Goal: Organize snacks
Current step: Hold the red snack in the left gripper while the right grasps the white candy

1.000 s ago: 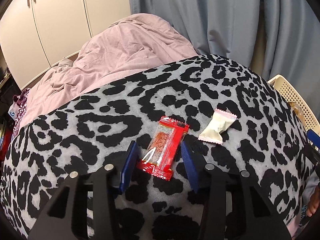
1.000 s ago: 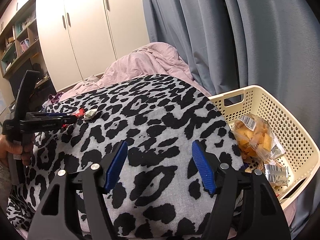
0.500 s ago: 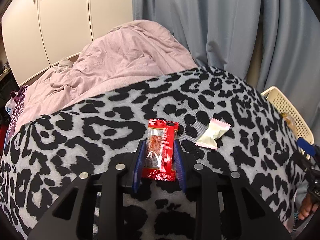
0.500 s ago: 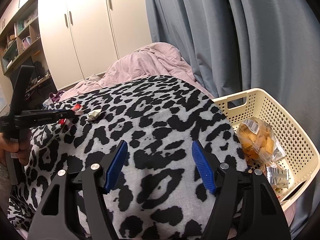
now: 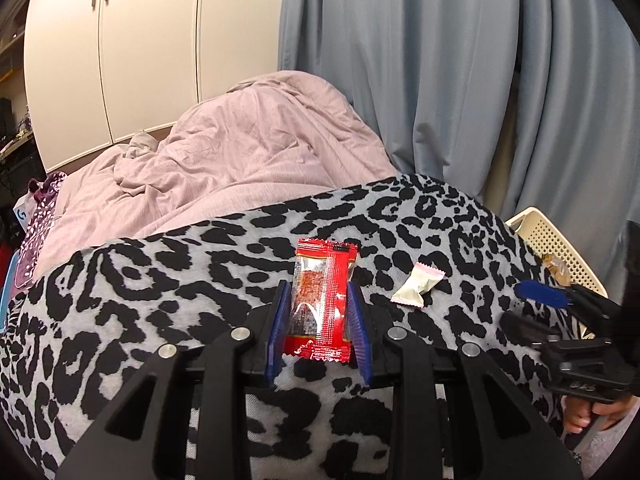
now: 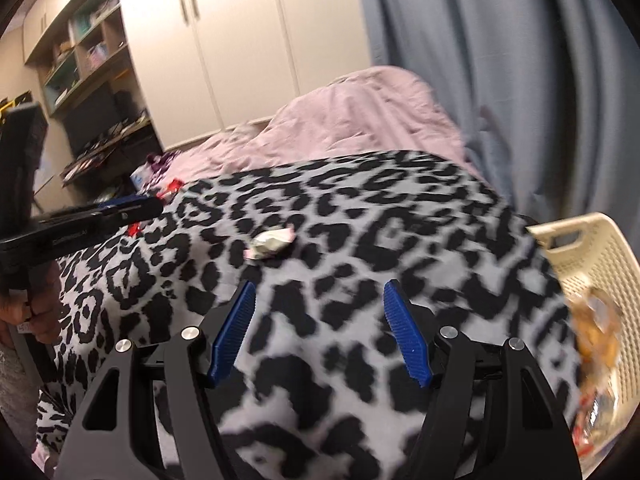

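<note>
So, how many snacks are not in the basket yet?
2: red packet held in left gripper jaws; white candy lying on blanket. Others may be hidden.

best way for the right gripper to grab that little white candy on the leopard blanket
Grip the white candy across its puffed middle, not the flat pink crimped ends. It lies flat on the leopard blanket, ends pointing left and right, so bring the open right gripper from above, pads on its long sides.

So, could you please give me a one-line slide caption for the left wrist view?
Left tongs grip a red snack packet above the leopard-print blanket, a white candy lying nearby.
</note>
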The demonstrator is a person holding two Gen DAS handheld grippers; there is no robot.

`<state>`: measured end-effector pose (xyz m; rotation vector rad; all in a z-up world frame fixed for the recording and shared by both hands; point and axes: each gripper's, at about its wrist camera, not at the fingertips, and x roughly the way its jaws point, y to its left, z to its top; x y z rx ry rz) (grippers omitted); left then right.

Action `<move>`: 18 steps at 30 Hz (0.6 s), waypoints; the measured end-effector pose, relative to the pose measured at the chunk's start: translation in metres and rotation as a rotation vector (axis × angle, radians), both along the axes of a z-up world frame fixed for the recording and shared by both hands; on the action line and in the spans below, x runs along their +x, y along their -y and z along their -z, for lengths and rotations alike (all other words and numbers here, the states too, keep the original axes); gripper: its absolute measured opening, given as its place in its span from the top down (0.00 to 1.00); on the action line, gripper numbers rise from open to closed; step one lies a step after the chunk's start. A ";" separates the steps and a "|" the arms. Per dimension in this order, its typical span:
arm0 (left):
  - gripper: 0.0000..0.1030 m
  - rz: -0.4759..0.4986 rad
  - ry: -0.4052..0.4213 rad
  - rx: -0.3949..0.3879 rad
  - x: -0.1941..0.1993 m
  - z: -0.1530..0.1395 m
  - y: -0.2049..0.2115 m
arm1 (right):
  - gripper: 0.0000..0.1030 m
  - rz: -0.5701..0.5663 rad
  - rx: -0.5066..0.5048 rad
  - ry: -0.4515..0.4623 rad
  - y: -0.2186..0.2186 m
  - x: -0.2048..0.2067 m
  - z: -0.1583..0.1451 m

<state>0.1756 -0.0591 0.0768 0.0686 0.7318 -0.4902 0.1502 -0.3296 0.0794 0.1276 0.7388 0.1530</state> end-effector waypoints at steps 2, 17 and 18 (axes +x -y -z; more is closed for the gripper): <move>0.72 0.000 0.006 -0.010 -0.002 -0.002 -0.004 | 0.34 -0.039 -0.012 -0.021 -0.011 0.015 0.001; 0.72 0.015 0.002 -0.063 -0.009 -0.002 -0.019 | 0.34 -0.153 -0.137 -0.141 -0.053 0.083 0.017; 0.72 0.014 0.000 -0.065 -0.008 -0.002 -0.020 | 0.34 -0.154 -0.139 -0.145 -0.053 0.086 0.018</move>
